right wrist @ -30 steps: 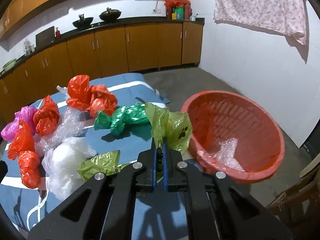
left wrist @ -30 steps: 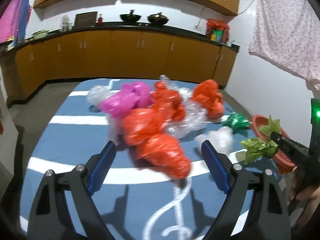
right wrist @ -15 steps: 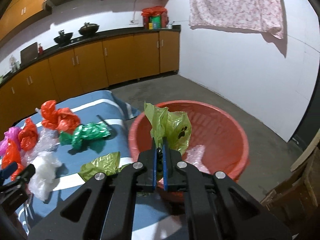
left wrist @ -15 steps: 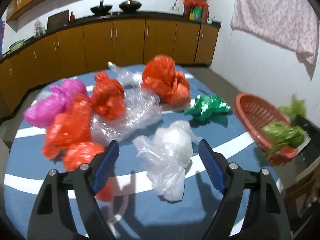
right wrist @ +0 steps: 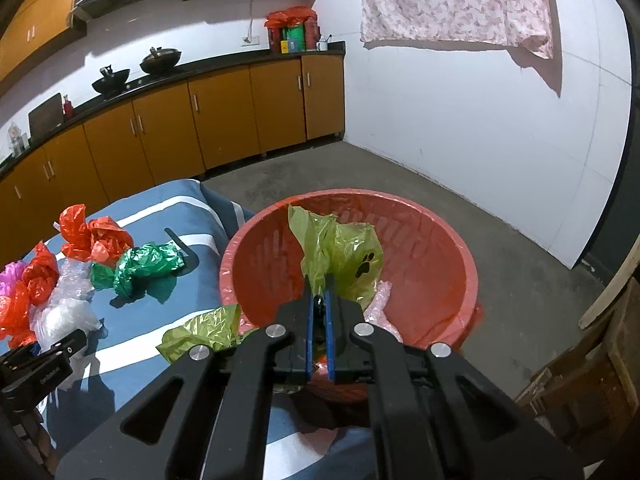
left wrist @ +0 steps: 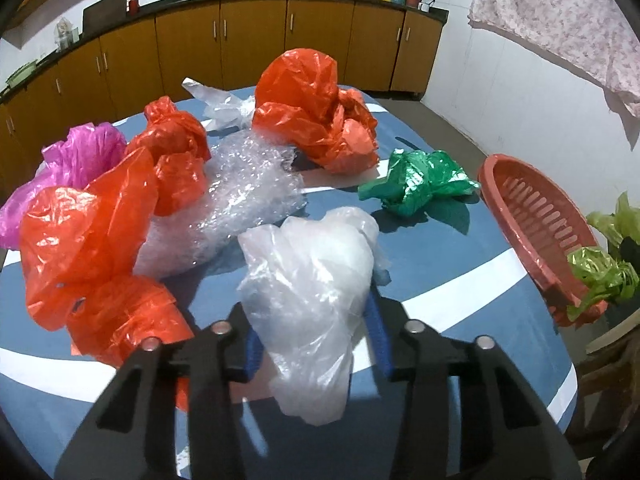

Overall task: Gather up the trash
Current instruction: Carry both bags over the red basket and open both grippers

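A crumpled white plastic bag [left wrist: 312,272] lies on the blue striped cloth [left wrist: 440,272]. My left gripper [left wrist: 314,340] straddles it, its jaws closing, and both blue pads touch the bag's sides. My right gripper [right wrist: 319,292] is shut on a light green bag with a paw print [right wrist: 340,256], held over the round red basket [right wrist: 460,244]. Part of that green bag hangs over the basket's near rim [right wrist: 204,332]. The basket [left wrist: 532,216] stands at the table's right edge with a clear wrap inside.
Several other bags lie on the cloth: orange-red ones [left wrist: 316,108] [left wrist: 92,232], a dark green one [left wrist: 424,180], bubble wrap [left wrist: 236,196] and a pink one [left wrist: 76,156]. Brown cabinets line the back wall. Wooden furniture [right wrist: 580,380] stands right of the basket.
My left gripper swung right from the orange-red bags to the white bag, dropped toward it and narrowed around it. My right gripper carried the light green bag from beside the basket to over it.
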Demonstrator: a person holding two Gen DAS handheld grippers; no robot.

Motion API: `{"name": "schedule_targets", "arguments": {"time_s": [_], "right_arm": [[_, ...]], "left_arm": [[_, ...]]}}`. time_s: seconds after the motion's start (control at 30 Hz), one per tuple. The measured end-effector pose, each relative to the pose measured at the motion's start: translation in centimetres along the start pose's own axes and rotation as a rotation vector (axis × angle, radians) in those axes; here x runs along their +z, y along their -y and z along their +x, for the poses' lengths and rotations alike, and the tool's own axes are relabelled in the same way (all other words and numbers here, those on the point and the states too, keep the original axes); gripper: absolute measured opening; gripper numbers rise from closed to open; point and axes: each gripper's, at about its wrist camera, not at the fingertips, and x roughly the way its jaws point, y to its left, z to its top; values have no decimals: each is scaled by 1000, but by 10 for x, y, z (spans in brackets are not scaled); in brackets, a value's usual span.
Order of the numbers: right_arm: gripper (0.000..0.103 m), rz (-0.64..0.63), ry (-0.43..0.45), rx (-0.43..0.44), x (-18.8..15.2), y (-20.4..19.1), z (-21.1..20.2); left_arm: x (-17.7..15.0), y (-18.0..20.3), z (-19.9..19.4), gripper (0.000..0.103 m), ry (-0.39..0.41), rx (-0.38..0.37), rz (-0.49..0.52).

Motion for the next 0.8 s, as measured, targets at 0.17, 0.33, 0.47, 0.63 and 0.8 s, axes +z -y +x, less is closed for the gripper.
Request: {"name": "schedule_targets", "arguments": {"time_s": [0.17,0.33,0.47,0.63,0.8], "right_arm": [[5,8,-3,-5,-1,3,1],[5,15,7,-5,0,4,-3],[5,21,25,-10,4,6,-8],[5,21,48,-28,10,13,-11],[5,33,55,-50,13,24,-6]], "left_arm": [[1,6,-12,34,30,-24,14],[8,14,-28,34,73,-53,27],[15,20,-38,34,97,-80,34],[25,33,-45,34,116,-119,51],[34,55,-46,34,124,-179,85]]}}
